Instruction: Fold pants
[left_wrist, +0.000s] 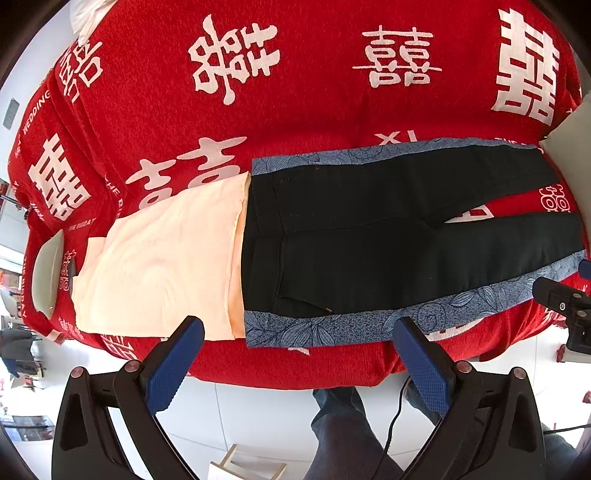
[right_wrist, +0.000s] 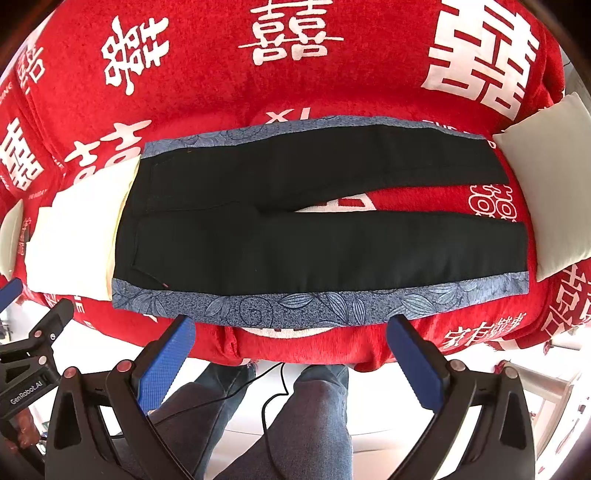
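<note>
- Left gripper (left_wrist: 297, 328): spread wide, nothing between the blue pads, hovering off the near edge of the bed.
- Pants (right_wrist: 295, 218): black with blue floral side bands, spread flat across the red bedspread (right_wrist: 332, 92), waist to the left, 2 legs running right with a red gap between them.
- Right gripper (right_wrist: 290, 328): likewise gaping and empty, just short of the near floral band.
- Risk at left: waist overlapping the cream cloth (left_wrist: 159, 258); likely to pinch that cloth along with the waistband.
- Risk in the middle: plush bedspread probably grabbing the fabric, dragging the lower layer and wrinkling any fold.
- Risk at right: hems lying beside the white pillow (right_wrist: 550, 192); could snag it or fold askew.
- Risk below: black cable (right_wrist: 273, 391) trailing past the person's jeans (right_wrist: 314, 413).
- Surface: soft bed, red cover with white characters, sagging at the edges.
- Room: pale floor, bright light; little else legible.
</note>
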